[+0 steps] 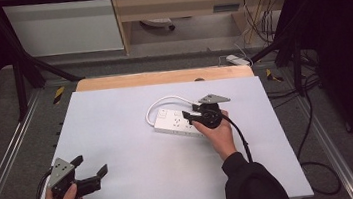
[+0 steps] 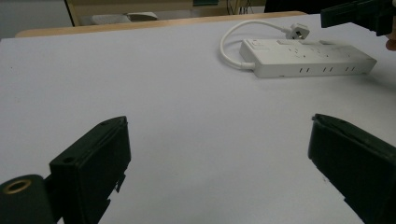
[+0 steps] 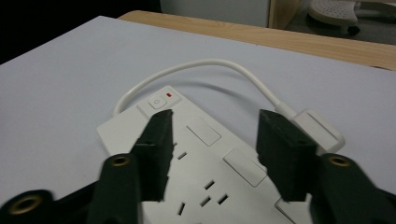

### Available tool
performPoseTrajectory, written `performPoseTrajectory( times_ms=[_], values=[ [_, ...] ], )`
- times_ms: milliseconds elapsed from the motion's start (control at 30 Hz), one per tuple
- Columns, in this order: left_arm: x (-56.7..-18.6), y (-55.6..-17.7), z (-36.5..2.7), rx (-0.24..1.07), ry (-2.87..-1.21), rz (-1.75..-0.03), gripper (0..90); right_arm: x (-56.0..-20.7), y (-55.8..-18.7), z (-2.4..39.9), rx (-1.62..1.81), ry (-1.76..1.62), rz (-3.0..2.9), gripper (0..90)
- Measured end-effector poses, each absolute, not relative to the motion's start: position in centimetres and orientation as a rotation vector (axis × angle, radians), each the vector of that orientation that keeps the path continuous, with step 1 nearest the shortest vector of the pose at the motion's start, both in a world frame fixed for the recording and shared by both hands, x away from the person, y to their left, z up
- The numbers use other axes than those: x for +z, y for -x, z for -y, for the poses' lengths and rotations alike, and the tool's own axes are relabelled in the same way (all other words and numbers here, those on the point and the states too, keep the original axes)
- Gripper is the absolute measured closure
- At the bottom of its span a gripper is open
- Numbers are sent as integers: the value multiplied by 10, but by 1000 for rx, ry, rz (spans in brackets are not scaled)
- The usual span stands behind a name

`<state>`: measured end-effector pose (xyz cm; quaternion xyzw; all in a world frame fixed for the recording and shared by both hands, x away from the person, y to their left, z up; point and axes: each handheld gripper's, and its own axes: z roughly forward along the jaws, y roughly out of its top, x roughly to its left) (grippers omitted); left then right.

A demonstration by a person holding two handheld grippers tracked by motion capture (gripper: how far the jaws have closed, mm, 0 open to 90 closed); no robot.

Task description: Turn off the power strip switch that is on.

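A white power strip (image 1: 173, 122) lies on the white table sheet (image 1: 118, 136), right of centre. Its short white cable (image 1: 162, 101) loops round the far end to a plug (image 1: 191, 104) lying beside it. My right gripper (image 1: 188, 118) hovers open just over the strip's near end. In the right gripper view its jaws (image 3: 215, 116) straddle the socket face (image 3: 201, 134), pointing toward the switch (image 3: 159, 101), with the plug (image 3: 317, 128) off to the right. My left gripper (image 1: 90, 164) is held wide open and empty near the front left corner. It faces the strip (image 2: 308, 58) from afar.
A wooden table edge (image 1: 162, 77) borders the sheet at the far side. Metal frame rails (image 1: 5, 159) run along both sides. Loose cables (image 1: 317, 164) lie on the floor at the right, and a chair base (image 1: 156, 24) stands beyond the table.
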<state>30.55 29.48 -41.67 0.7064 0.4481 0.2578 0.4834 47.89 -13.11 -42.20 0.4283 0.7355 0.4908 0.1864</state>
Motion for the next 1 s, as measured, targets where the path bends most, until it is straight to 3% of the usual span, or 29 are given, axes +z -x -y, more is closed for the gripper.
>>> performPoseTrajectory(
  times_ms=[167, 400, 1000],
  values=[
    [-417, -305, -295, 629, -1720, -1092, 56, -416, -479, 132, 1376, -1222, -2063, 217],
    [-417, -305, -295, 630, -1720, -1092, 55, -406, -477, 134, 1374, -1250, -2036, 60],
    [-417, -305, -296, 633, -1717, -1094, 53, -380, -458, 146, 1268, -1268, -1971, 38]
  ],
)
